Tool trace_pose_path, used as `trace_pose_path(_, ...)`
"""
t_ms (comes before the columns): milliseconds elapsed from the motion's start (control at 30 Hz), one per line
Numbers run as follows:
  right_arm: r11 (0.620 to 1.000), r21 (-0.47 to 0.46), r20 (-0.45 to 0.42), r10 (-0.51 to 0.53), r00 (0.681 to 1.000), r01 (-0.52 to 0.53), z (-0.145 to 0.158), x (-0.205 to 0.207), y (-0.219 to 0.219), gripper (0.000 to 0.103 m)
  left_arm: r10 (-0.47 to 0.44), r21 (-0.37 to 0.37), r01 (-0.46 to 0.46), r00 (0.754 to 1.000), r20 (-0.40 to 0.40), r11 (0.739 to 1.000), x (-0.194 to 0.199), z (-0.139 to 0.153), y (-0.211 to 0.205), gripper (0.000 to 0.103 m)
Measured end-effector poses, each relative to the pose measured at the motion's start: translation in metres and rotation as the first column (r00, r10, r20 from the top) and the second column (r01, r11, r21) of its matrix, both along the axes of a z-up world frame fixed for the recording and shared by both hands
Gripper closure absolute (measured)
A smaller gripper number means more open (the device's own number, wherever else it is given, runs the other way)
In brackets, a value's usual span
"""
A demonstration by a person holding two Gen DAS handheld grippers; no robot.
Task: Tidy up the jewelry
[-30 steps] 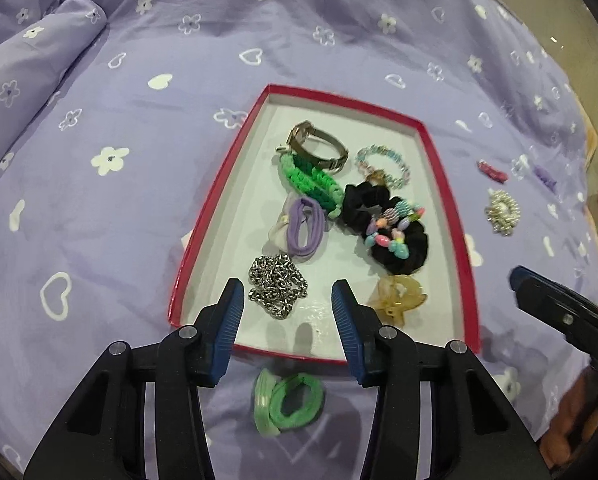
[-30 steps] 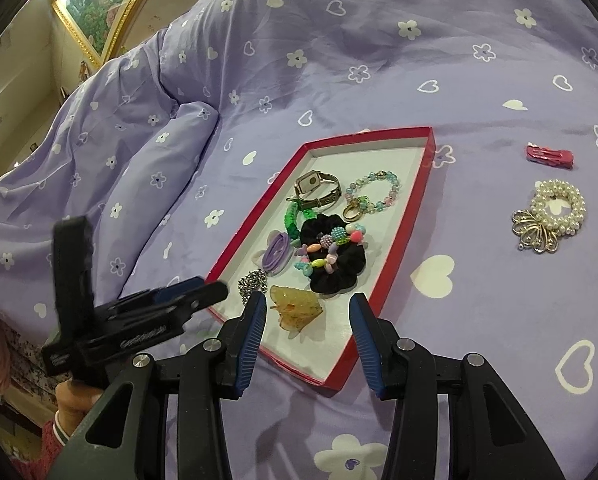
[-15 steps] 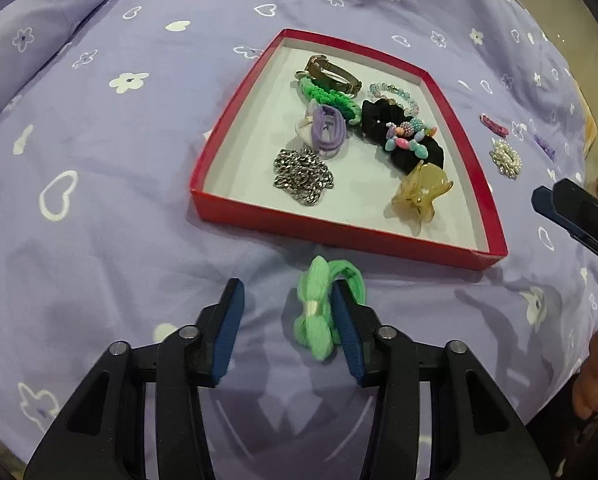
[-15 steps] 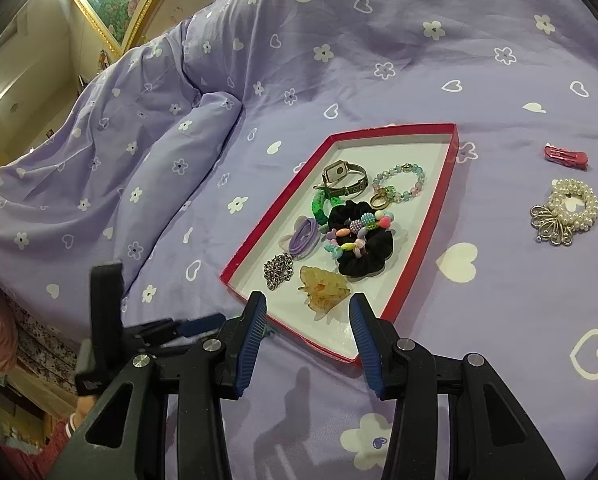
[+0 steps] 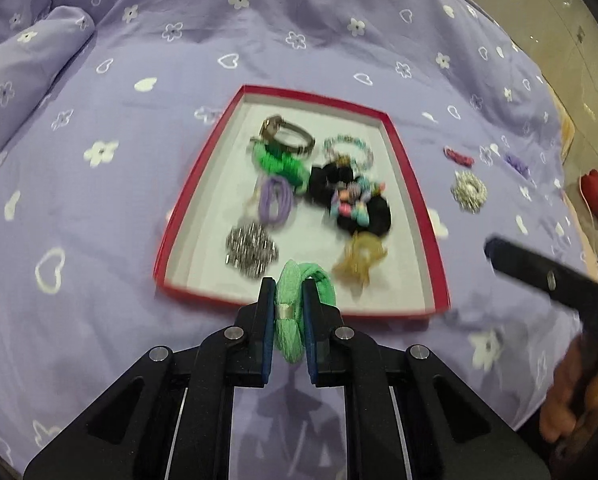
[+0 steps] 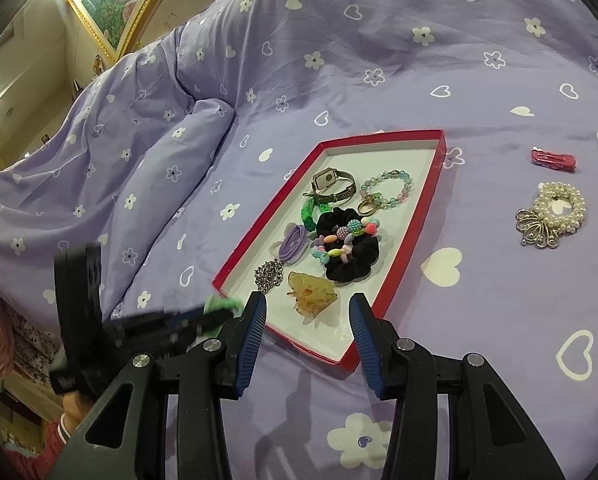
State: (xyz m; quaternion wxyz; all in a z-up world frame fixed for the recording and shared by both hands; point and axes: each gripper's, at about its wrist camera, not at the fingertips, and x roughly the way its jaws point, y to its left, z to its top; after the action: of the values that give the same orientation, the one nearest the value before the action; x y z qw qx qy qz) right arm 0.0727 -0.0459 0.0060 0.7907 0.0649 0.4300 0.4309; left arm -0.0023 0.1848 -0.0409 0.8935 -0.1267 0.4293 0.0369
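My left gripper (image 5: 289, 292) is shut on a light green hair tie (image 5: 290, 316) and holds it above the near edge of the red tray (image 5: 203, 184). The tray holds a watch (image 5: 287, 138), a green band, a purple tie (image 5: 275, 200), a silver chain (image 5: 251, 250), a bead bracelet, a black scrunchie (image 5: 363, 212) and an amber claw clip (image 5: 359, 260). My right gripper (image 6: 307, 312) is open and empty over the tray's near corner (image 6: 339, 364), above the claw clip (image 6: 311, 292). The left gripper with the green tie (image 6: 219, 304) shows at its left.
The tray lies on a purple bedspread (image 6: 379, 40) with hearts and flowers. A pearl bracelet (image 6: 555, 216) and a red hair clip (image 6: 553, 159) lie on the cover right of the tray. A small purple item (image 5: 517, 164) lies further right. A rolled fold of cover (image 6: 159, 168) rises on the left.
My left gripper has shut on the light green hair tie that lay on the cover before the tray and lifted it toward the tray. The right gripper has drawn slightly nearer the tray.
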Motion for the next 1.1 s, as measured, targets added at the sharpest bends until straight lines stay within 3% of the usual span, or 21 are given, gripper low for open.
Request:
trace_pose_path(200, 1.000, -0.002, -0.008, -0.007, 1.000, 0.007, -0.002, 0.001, -0.003, 0.057, 0.023, 0.003, -0.023, 0.998, -0.051, 1.000, 0.021, -0.016, 0.007, 0.087)
trace_pose_path(267, 1.000, -0.001, -0.009, -0.008, 1.000, 0.008, -0.002, 0.001, -0.004, 0.057, 0.037, 0.013, -0.037, 0.997, -0.065, 0.999, 0.019, -0.020, 0.010, 0.074)
trace_pose_path(667, 1.000, 0.007, -0.004, -0.006, 1.000, 0.006, 0.001, -0.003, -0.002, 0.057, 0.047, 0.046, -0.046, 0.998, -0.035, 0.998, -0.001, -0.013, 0.015, 0.059)
trace_pose_path(1100, 1.000, 0.020, 0.016, 0.001, 1.000, -0.001, 0.010, -0.011, 0.002, 0.057, 0.090, -0.001, -0.090, 0.996, -0.001, 0.996, -0.022, -0.003, 0.022, 0.057)
